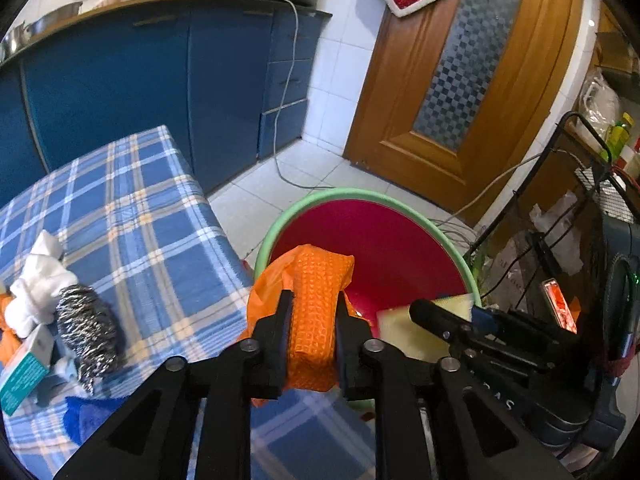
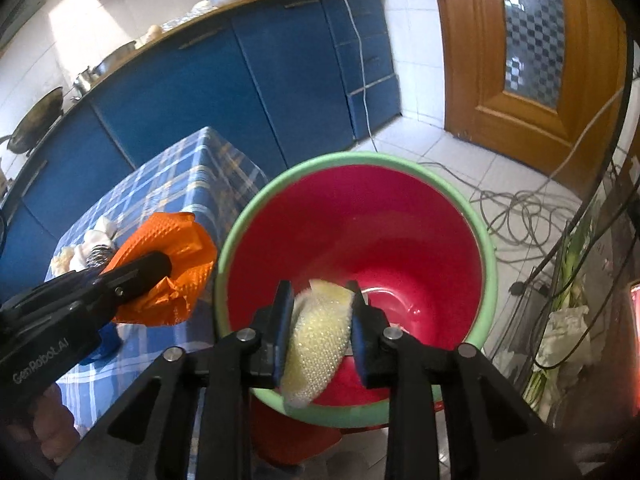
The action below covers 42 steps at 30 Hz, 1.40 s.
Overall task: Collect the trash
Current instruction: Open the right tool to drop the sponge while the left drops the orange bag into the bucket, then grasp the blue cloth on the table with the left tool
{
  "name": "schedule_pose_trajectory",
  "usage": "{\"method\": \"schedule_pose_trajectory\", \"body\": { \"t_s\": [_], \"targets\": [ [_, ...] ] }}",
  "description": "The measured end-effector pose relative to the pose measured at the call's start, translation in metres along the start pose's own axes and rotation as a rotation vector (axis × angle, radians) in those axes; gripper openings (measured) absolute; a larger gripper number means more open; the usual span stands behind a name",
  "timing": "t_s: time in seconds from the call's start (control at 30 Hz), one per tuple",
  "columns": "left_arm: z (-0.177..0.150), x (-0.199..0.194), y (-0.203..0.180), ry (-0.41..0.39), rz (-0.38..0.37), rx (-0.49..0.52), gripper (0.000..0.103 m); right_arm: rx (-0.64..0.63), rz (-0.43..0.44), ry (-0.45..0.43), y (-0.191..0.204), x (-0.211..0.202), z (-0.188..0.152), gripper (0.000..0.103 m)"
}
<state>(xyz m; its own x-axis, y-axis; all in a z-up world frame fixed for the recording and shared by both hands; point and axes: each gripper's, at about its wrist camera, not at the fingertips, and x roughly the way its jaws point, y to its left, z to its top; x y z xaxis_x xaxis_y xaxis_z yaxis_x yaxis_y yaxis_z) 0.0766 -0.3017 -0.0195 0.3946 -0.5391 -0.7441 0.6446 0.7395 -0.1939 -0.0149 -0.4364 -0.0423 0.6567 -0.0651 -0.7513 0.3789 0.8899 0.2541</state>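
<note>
left hand-held gripper (image 1: 312, 312): pinching crumpled orange glove (image 1: 316, 280) at near-left rim of red bin (image 2: 400, 216) | right hand-held gripper (image 2: 320, 300): pinching yellow sponge (image 2: 320, 332) over bin's near side | tabletop (image 1: 140, 208): steel scourer (image 1: 86, 324), white tissue (image 1: 36, 280), left of bin

Home kitchen: blue cabinets (image 1: 120, 80), wok (image 2: 36, 120), tiled floor (image 1: 296, 176).

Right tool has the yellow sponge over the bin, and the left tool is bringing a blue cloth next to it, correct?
Not quite: the left tool holds an orange cloth, not blue, as the left wrist view shows. The right tool does have the yellow sponge over the bin.
</note>
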Motion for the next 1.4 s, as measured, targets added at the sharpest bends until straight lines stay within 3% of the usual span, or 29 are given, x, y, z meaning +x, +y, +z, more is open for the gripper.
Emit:
{"method": "schedule_pose_trajectory", "body": {
  "t_s": [0.07,0.2,0.53,0.9,1.4],
  "targets": [
    [0.001,0.004,0.001,0.002,0.005,-0.009,0.031,0.017,0.008,0.007,-0.004,0.003,0.0,0.043],
    [0.002,0.006,0.002,-0.006,0.005,-0.015,0.041,0.048,0.013,0.005,-0.013,0.006,0.0,0.045],
    [0.001,-0.012,0.004,-0.029,0.033,-0.012,0.042,0.049,0.025,-0.012,-0.01,-0.002,-0.001,0.05],
    [-0.016,-0.052,0.045,-0.061,0.126,-0.091,0.042,0.003,0.081,-0.034,0.022,-0.02,-0.005,0.055],
    [-0.049,-0.064,0.092,0.001,0.237,-0.177,0.054,-0.047,0.103,-0.014,0.05,-0.019,-0.01,0.058]
  ]
}}
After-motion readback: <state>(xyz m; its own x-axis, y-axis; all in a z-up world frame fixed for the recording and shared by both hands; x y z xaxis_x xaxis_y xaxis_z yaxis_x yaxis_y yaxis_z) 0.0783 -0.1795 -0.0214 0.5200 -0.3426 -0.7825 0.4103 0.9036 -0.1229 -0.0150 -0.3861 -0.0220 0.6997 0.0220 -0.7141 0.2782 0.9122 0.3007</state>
